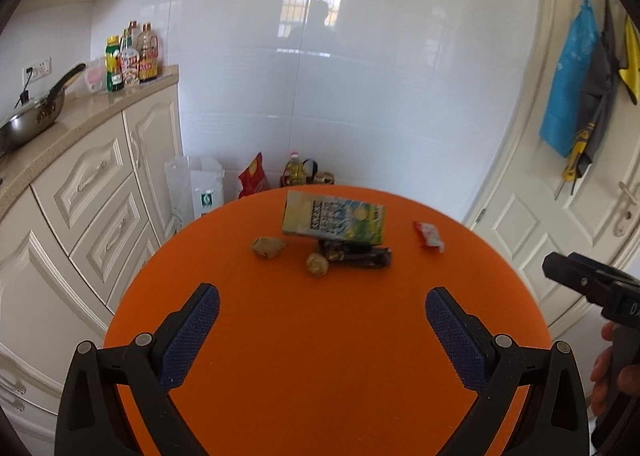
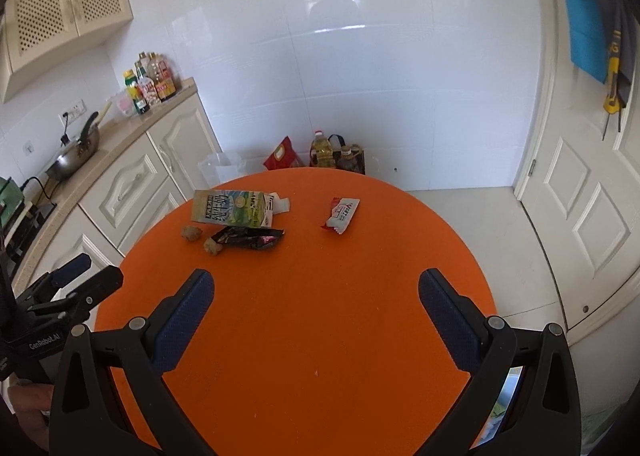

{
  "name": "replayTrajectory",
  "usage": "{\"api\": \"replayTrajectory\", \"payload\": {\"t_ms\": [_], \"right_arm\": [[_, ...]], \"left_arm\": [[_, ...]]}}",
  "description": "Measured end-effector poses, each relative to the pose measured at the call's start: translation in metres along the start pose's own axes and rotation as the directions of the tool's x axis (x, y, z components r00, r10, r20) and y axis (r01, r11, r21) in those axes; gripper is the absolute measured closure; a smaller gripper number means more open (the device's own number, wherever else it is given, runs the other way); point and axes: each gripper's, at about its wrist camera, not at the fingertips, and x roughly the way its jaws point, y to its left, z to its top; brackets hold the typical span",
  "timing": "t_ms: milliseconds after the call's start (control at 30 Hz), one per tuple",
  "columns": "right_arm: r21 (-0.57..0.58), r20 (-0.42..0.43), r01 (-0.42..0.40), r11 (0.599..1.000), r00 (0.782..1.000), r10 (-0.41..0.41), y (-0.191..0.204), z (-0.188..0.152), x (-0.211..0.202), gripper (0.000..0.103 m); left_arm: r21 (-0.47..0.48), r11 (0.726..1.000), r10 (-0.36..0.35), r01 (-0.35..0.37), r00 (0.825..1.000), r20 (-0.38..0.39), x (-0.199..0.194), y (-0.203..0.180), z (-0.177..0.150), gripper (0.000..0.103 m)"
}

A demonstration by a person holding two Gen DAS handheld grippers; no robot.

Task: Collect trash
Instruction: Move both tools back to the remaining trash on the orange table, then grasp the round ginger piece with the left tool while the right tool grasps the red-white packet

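On the round orange table [image 1: 320, 356] [image 2: 320, 336] lies the trash: a flattened green-and-beige drink carton [image 1: 334, 218] [image 2: 232, 208], a dark crumpled wrapper [image 1: 360, 256] [image 2: 248, 237], two brownish crumpled lumps [image 1: 269, 247] [image 1: 317, 264] [image 2: 191, 233] [image 2: 212, 246], and a red-and-white snack wrapper [image 1: 428, 235] [image 2: 341, 214] off to the right. My left gripper [image 1: 322, 306] is open and holds nothing, well short of the trash. Open and likewise empty, my right gripper [image 2: 316, 290] hovers over the table's near half.
Cream kitchen cabinets [image 1: 92, 192] with a pan [image 1: 32, 116] and bottles [image 1: 132, 56] on the counter run along the left. A white bag [image 1: 196, 188], a red packet [image 1: 253, 176] and an oil bottle [image 1: 296, 170] stand on the floor behind the table. A white door [image 2: 592, 208] is at the right.
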Motion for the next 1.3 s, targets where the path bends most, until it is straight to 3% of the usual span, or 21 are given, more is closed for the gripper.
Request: {"api": "replayTrajectory", "payload": {"t_ms": [133,367,633,733,767,833,867,933,967,1000,1100,1300], "right_arm": [[0.015,-0.045,0.022,1.0,0.999,-0.021,-0.006,0.012,0.042,0.0],[0.06,-0.13,0.087,0.994,0.988,-0.079,-0.029,0.029,0.123,0.0],[0.05,-0.189,0.099,0.994,0.978,-0.088,-0.039,0.041,0.19,0.009],[0.025,-0.197,0.099,0.995,0.976,-0.092,-0.034,0.046,0.206,0.017],[0.017,-0.198,0.096,0.995,0.976,-0.09,-0.032,0.046,0.209,0.026],[-0.045,-0.201,0.125,0.991,0.971,-0.132,-0.023,0.047,0.218,0.034],[-0.068,-0.203,0.136,0.988,0.968,-0.147,-0.018,0.047,0.22,0.04],[-0.087,-0.191,0.13,0.988,0.971,-0.145,-0.014,0.045,0.218,0.054],[-0.089,-0.188,0.132,0.987,0.971,-0.147,-0.013,0.043,0.216,0.07],[-0.088,-0.189,0.124,0.988,0.972,-0.138,-0.014,0.042,0.214,0.075],[-0.079,-0.196,0.098,0.992,0.974,-0.112,-0.014,0.035,0.207,0.084],[-0.01,-0.201,0.032,0.999,0.979,-0.033,-0.02,0.012,0.177,0.085]], "left_arm": [[0.024,1.0,0.003,-0.002,0.998,-0.058,0.053,0.008,0.028,0.003],[0.054,0.998,-0.018,0.028,0.986,-0.166,0.165,-0.017,0.074,0.004],[0.057,0.997,-0.045,0.06,0.971,-0.236,0.25,-0.017,0.102,0.03],[0.073,0.995,-0.045,0.063,0.972,-0.23,0.266,-0.02,0.11,0.038],[0.08,0.995,-0.041,0.06,0.974,-0.225,0.27,-0.022,0.112,0.04],[0.09,0.995,-0.028,0.048,0.976,-0.216,0.282,-0.025,0.12,0.058],[0.096,0.995,-0.021,0.042,0.977,-0.213,0.286,-0.026,0.122,0.062],[0.085,0.995,-0.026,0.045,0.978,-0.206,0.292,-0.024,0.125,0.077],[0.069,0.996,-0.041,0.056,0.978,-0.206,0.297,-0.021,0.129,0.08],[0.051,0.996,-0.061,0.073,0.976,-0.208,0.3,-0.018,0.132,0.082],[0.046,0.996,-0.071,0.082,0.976,-0.204,0.314,-0.017,0.143,0.082],[0.022,0.993,-0.107,0.113,0.978,-0.179,0.318,-0.015,0.149,0.082]]}}
